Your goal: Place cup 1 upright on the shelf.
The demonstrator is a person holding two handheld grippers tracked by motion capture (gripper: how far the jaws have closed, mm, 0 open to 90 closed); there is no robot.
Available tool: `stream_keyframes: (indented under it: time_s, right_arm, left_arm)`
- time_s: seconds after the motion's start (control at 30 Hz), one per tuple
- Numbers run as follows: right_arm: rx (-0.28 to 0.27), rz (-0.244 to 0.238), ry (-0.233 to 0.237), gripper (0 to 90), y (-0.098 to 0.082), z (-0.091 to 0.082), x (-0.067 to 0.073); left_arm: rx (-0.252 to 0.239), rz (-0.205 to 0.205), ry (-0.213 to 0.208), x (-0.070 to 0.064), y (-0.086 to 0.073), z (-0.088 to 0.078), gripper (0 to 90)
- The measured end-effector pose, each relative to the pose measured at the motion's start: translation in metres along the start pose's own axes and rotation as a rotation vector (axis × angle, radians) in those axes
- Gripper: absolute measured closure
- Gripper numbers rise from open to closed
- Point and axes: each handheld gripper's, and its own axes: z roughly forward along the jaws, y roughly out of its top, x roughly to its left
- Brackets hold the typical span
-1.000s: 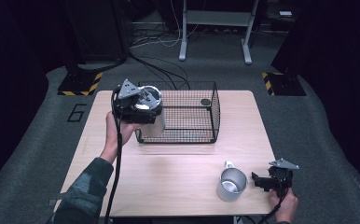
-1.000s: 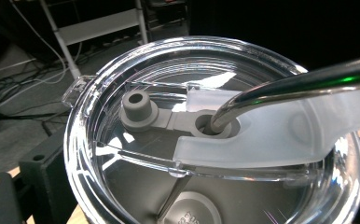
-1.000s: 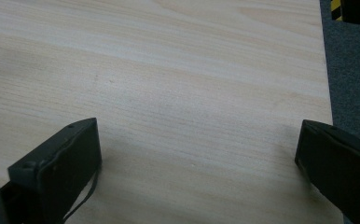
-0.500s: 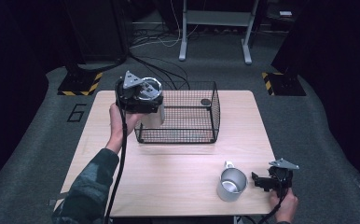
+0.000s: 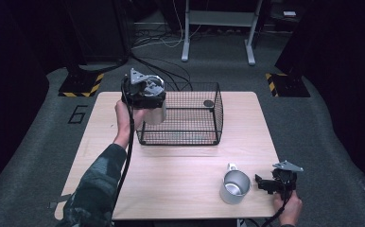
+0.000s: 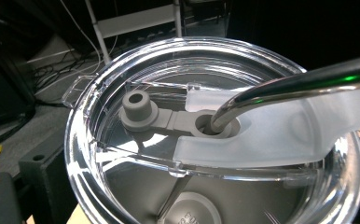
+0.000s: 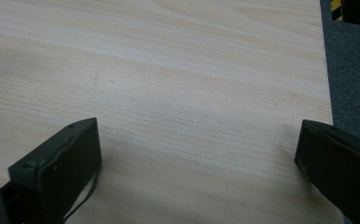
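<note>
My left gripper point(image 5: 148, 100) holds a steel tumbler point(image 5: 155, 114) in the air at the near-left corner of a black wire basket point(image 5: 190, 135). The left gripper view looks straight down on the tumbler's clear lid point(image 6: 136, 154), with a bent metal straw point(image 6: 299, 84) going through a grey stopper point(image 6: 138, 111). My right gripper point(image 5: 265, 183) rests low at the table's front right corner, open, its jaws wide apart over bare wood point(image 7: 197, 140). A steel mug point(image 5: 235, 187) with a handle stands just left of it, upright and untouched.
The light wooden table point(image 5: 180, 165) ends close to the right of my right gripper, with grey carpet point(image 7: 350, 70) beyond. A small dark round thing point(image 5: 208, 103) lies at the basket's far right corner. Cables and a metal stand point(image 5: 218, 33) are on the floor behind.
My left gripper has lifted the tumbler slightly and carried it a little right, toward the basket's corner. The right gripper and the mug have stayed put.
</note>
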Motion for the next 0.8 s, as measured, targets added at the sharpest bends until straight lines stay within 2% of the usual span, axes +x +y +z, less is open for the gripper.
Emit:
stream_keyframes:
  time_s: [0.17,0.37,0.47,0.6,0.8]
  right_arm:
    - [0.0,0.0,0.0,0.0,0.0,0.0,0.0]
    - [0.001,-0.005,0.001,0.0,0.0,0.0,0.0]
    - [0.001,-0.005,0.001,0.0,0.0,0.0,0.0]
    - [0.001,-0.005,0.001,0.0,0.0,0.0,0.0]
    - [0.001,-0.005,0.001,0.0,0.0,0.0,0.0]
  left_arm:
    - [0.019,-0.014,0.014,0.003,-0.003,0.012,3.7]
    - [0.039,-0.026,0.049,0.006,-0.009,0.03,3.7]
    - [0.038,-0.021,0.055,0.006,-0.011,0.034,3.7]
    - [0.022,-0.043,0.071,0.007,-0.014,0.04,3.7]
    - [0.047,-0.05,0.074,0.007,-0.022,0.05,3.7]
